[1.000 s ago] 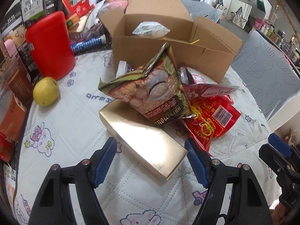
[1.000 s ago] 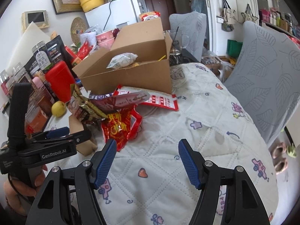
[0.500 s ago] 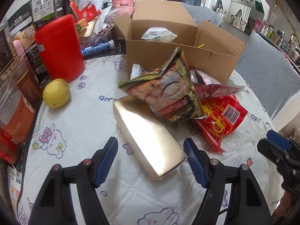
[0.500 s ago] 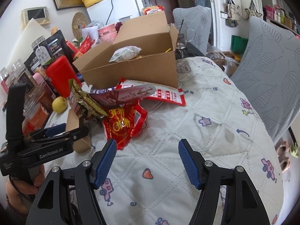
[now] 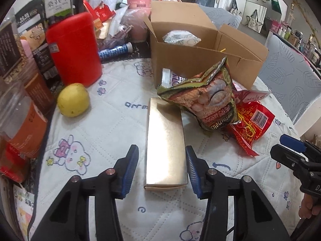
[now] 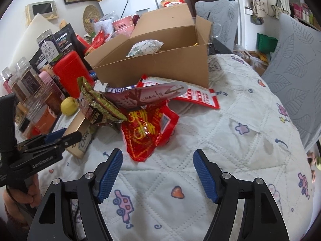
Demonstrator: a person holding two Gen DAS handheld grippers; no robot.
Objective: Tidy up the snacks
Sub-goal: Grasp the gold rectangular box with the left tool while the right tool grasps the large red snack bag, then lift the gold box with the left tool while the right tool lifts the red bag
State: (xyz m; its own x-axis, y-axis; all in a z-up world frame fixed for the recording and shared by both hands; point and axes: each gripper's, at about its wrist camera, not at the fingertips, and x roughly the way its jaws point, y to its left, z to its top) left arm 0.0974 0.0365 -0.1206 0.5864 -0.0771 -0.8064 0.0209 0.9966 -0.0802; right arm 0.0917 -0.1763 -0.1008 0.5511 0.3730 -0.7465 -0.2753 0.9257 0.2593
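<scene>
A gold box [image 5: 165,140] lies lengthwise on the quilted cloth, its near end between the fingers of my left gripper [image 5: 162,162]. The jaws are closing; a thin gap still shows at the left pad. A green-brown snack bag [image 5: 210,100] leans on the box's far end, beside a red packet [image 5: 252,124]. An open cardboard box [image 5: 192,60] behind them holds a white-green packet [image 5: 180,38]. My right gripper [image 6: 157,172] hovers over bare cloth with its jaws opening and nothing between them. The red packet [image 6: 148,128] lies just past its left fingertip.
A red canister [image 5: 74,48], a yellow fruit [image 5: 73,99] and several jars [image 5: 22,120] crowd the left side. A grey leaf-patterned chair [image 5: 291,80] stands at the right. A red-and-white flat packet [image 6: 198,96] lies by the cardboard box.
My left gripper has come forward so the gold box now sits straight between its fingers, and the jaws have narrowed. The right gripper edged toward the red packet and opened a little wider.
</scene>
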